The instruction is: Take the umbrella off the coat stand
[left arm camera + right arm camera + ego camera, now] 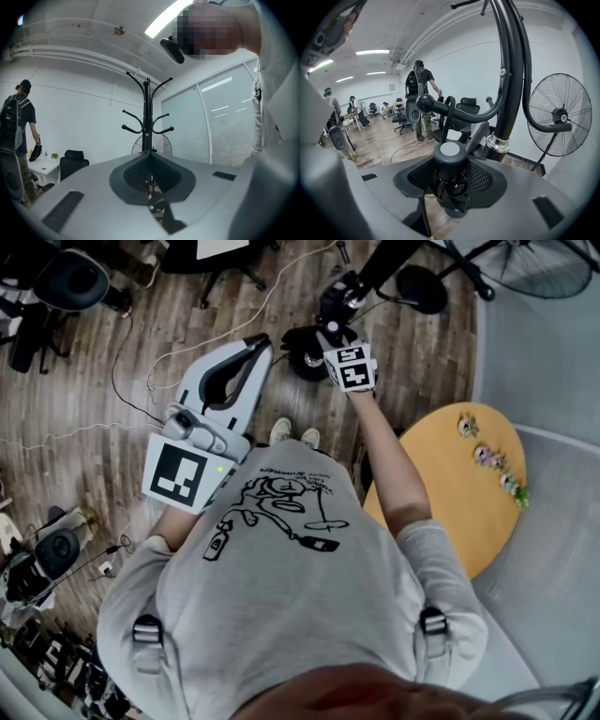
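Note:
A folded black umbrella [450,161] with a pale disc on its handle cap sits between the mesh pads of my right gripper [451,173], which is shut on it. Its strap [447,117] runs up to a ball-ended hook [424,102] of the black coat stand [508,89]. In the head view my right gripper [338,298] is held out against the coat stand [386,259]. My left gripper [260,341] stays back and level, with its jaws shut on nothing. In the left gripper view my left gripper [148,159] faces the coat stand [148,112] from a distance.
A round yellow table [459,512] with small flowers stands at my right. A large floor fan [560,115] is just behind the coat stand. Office chairs [70,277] and cables [131,371] lie on the wooden floor to the left. A person with a backpack [419,89] stands beyond.

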